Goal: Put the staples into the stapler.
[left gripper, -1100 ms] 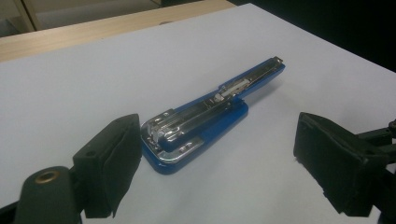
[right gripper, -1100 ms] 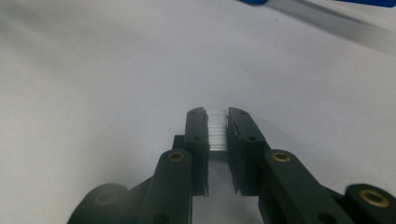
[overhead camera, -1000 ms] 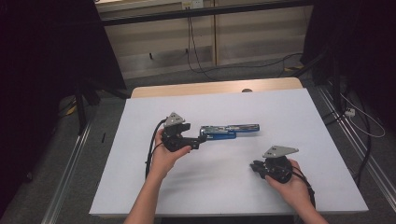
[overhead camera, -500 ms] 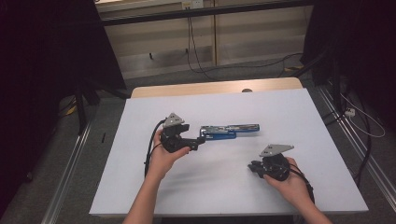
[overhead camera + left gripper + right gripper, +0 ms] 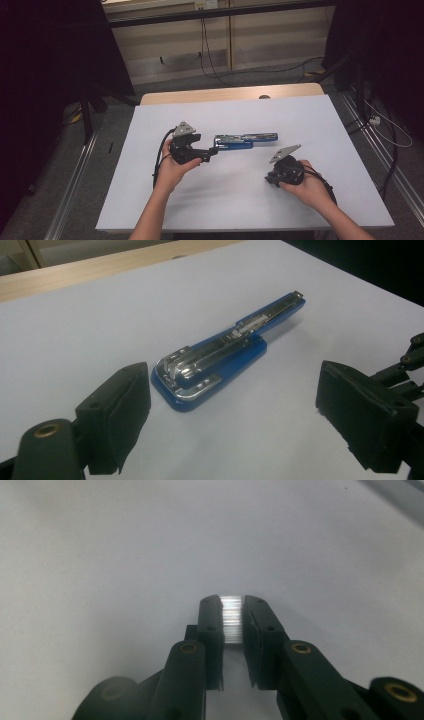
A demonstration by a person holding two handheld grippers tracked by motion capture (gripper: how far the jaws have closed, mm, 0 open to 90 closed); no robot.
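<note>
the blue stapler [image 5: 227,357] lies opened on the worktop [image 5: 320,120]. left hand-held gripper [image 5: 235,415] gapes before it; right hand-held gripper [image 5: 232,617] clamps a staple strip [image 5: 231,617] (loading remains).

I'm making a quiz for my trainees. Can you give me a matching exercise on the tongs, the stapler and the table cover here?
Column one:
1. left tongs
2. right tongs
3. stapler
4. sheet

Column two:
A. swung open, lying flat
B. white, spread over the tabletop
C. wide apart, nothing between them
D. clamped on a shiny ribbed strip

Pairs: 1-C, 2-D, 3-A, 4-B
</note>
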